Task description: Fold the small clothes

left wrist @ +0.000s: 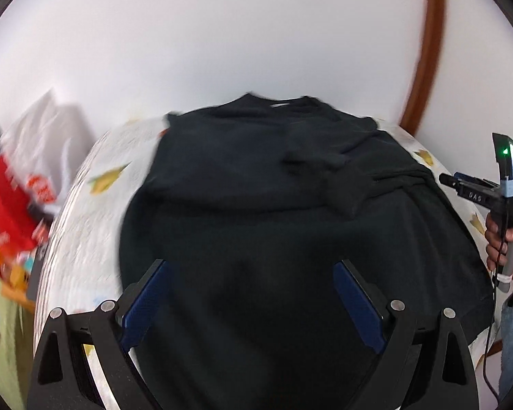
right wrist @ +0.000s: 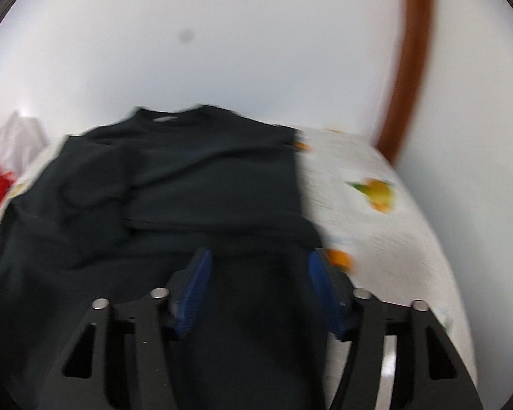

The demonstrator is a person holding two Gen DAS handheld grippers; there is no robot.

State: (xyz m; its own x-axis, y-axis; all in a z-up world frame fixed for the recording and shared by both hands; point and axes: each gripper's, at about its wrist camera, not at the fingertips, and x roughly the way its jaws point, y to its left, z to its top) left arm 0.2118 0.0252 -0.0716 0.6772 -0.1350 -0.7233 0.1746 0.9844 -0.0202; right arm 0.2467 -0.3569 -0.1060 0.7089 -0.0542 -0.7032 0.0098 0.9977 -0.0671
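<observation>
Garments: I count one black top [left wrist: 290,225], lying spread on the table [left wrist: 85,239] with its neckline at the far end, near the white wall [left wrist: 222,34].
Sleeves: I see one folded across the chest in my left view; both views are blurred, so finer folds I cannot tell.
Left hand-held gripper [left wrist: 251,270]: one, its two blue pads wide apart, holding nothing; the top's near half lies just beyond and between the fingers.
Right hand-held gripper [right wrist: 258,261]: one, its pads also spread, gripping nothing; it sits over the top's near right part, the garment's right edge beside its right finger.
Right hand [left wrist: 506,249]: seen from my left camera at the table's right side.
Table cover: white with yellow-orange prints.
Clutter: red and white items [left wrist: 13,198] left of the table.
</observation>
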